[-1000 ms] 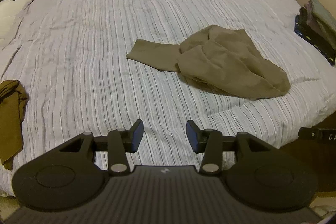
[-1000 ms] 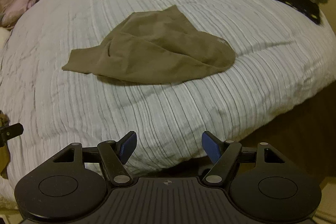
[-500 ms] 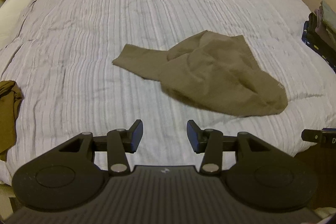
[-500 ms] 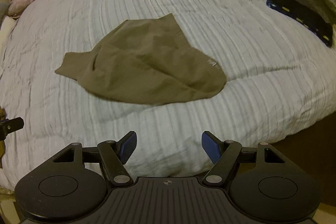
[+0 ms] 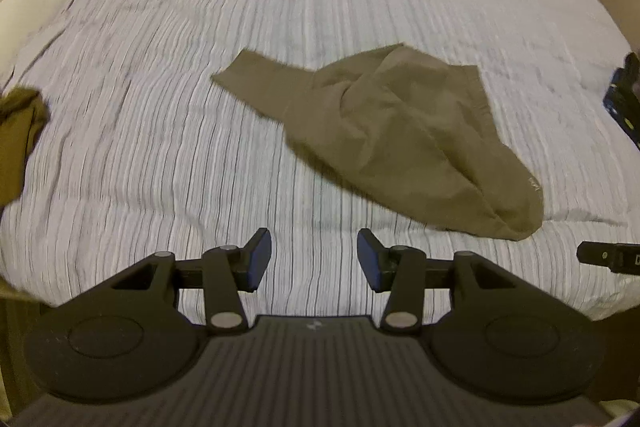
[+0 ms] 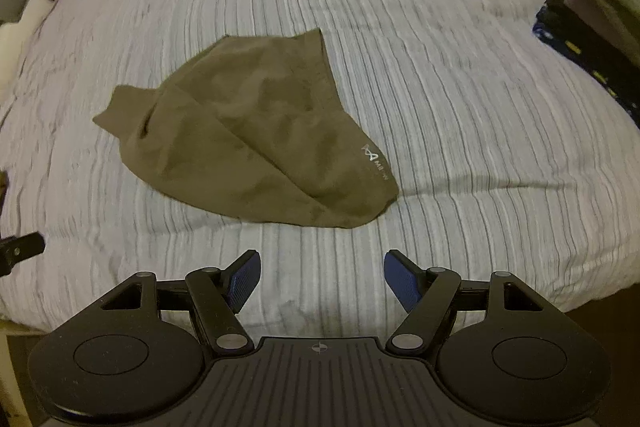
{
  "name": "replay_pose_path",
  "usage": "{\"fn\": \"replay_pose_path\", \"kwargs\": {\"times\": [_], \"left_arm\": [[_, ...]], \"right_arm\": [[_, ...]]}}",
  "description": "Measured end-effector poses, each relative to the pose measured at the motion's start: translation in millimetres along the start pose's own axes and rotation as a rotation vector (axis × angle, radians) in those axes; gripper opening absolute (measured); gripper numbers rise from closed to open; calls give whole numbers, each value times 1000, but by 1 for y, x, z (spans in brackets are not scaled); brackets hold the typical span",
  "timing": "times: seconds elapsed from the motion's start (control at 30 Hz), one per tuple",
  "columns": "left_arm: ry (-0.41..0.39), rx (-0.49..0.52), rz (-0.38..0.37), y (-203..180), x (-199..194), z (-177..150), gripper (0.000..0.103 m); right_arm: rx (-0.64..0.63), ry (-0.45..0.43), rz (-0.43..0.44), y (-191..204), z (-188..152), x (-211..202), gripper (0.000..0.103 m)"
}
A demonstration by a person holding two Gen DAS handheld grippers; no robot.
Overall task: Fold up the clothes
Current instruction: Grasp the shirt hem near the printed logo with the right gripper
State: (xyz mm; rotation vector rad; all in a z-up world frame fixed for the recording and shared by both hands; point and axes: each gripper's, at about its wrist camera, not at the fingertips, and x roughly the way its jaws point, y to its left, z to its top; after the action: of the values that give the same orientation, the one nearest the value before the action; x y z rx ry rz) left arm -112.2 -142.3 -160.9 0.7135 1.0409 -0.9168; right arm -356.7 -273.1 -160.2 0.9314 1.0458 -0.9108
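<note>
Left tongs (image 5: 314, 259) and right tongs (image 6: 322, 279) agape, empty, olive garment (image 6: 248, 135) crumpled on striped bedspread (image 6: 440, 67)

We hold our left gripper (image 5: 314, 259) out flat in front of us, and its two fingers point forward. Its jaws stand apart with a wide gap between the blue pads (image 5: 257, 259), and nothing sits in that gap. Our right gripper (image 6: 320, 279) is level too, and its jaws are spread even wider (its blue pads (image 6: 402, 283) slant outward). It grips nothing. In each view the tip of the other gripper peeks in at the side edge.
</note>
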Motion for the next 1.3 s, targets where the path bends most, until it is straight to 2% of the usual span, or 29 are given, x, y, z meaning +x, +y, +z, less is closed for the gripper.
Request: {"fn": "replay_pose_path", "kwargs": {"times": [0.17, 0.3, 0.53, 0.67, 0.83, 0.93, 0.97, 1.0, 1.03, 1.07, 1.13, 1.27, 1.3], "left_arm": [[57, -79, 32, 22, 19, -11, 44], [91, -140, 43, 43, 40, -10, 44], [112, -183, -22, 69, 96, 11, 44], [94, -184, -64, 80, 120, 19, 44], [79, -193, -104, 93, 146, 26, 44], [69, -204, -129, 101, 161, 31, 44], [64, -220, -139, 104, 165, 33, 44], [61, -234, -149, 107, 168, 37, 44], [57, -249, -159, 109, 171, 41, 44], [54, -264, -169, 112, 174, 46, 44], [41, -285, -187, 114, 177, 54, 44], [-8, -311, -221, 117, 175, 72, 44], [-18, -311, -226, 116, 174, 74, 44]], "right_arm": [[51, 40, -6, -30, 4, 26, 72], [167, 36, 14, -67, 7, 47, 72], [549, -4, 155, -129, 2, 95, 72], [729, -63, 231, -148, -2, 125, 72], [850, -160, 329, -153, -5, 159, 72], [852, -187, 366, -146, -3, 177, 71], [837, -192, 387, -141, 0, 181, 65], [821, -193, 410, -137, 2, 185, 33], [817, -175, 441, -132, 4, 190, 21], [823, -156, 472, -129, 3, 194, 15], [796, -202, 480, -126, 2, 186, 11], [844, -419, 451, -155, -10, 135, 8], [854, -476, 422, -168, -14, 117, 8]]}}
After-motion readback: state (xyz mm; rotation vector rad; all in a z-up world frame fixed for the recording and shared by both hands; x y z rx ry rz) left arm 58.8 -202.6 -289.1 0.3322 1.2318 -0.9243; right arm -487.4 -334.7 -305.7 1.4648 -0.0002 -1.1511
